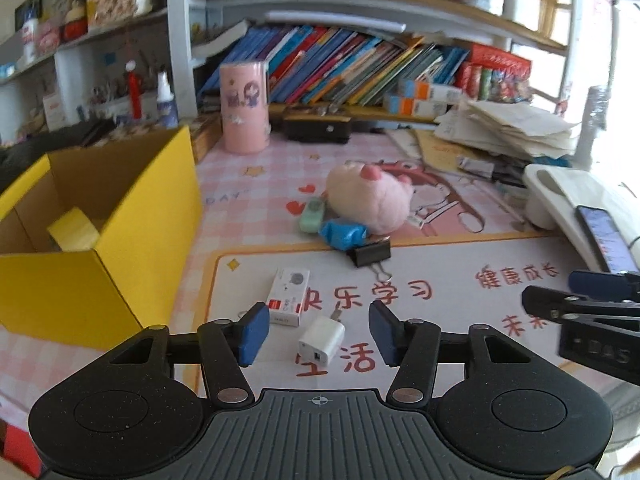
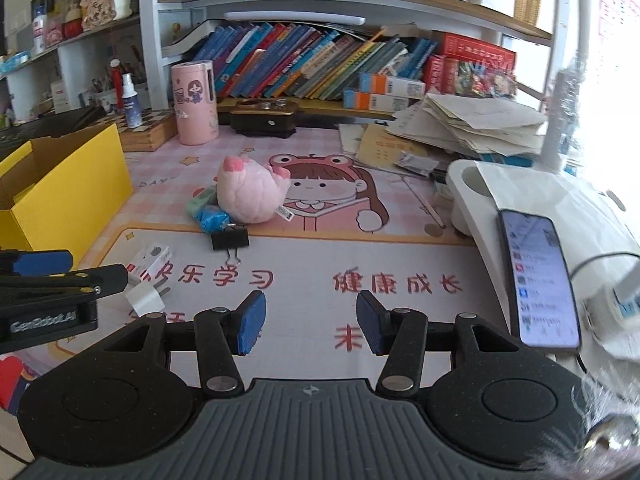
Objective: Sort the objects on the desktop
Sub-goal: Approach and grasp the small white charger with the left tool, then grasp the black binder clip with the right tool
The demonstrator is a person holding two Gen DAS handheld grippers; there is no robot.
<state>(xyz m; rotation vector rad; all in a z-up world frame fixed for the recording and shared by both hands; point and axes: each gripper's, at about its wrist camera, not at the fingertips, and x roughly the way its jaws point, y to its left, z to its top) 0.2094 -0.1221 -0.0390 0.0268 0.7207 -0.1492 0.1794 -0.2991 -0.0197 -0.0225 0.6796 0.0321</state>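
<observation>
the white usb charger [image 1: 321, 340] lies on the desk mat [image 1: 440, 320] between the left gripper's [image 1: 319, 332] spread, unclenched fingers, untouched, while the right gripper [image 2: 311, 322] hangs released over bare mat.

Both wrist cams sit low over the desk mat [image 1: 440, 264], pitched down toward the 12 o'clock bookshelf [image 2: 360, 0]. Shared: pink plush [image 1: 370, 196], yellow box [image 2: 68, 184] at 9 o'clock.
</observation>
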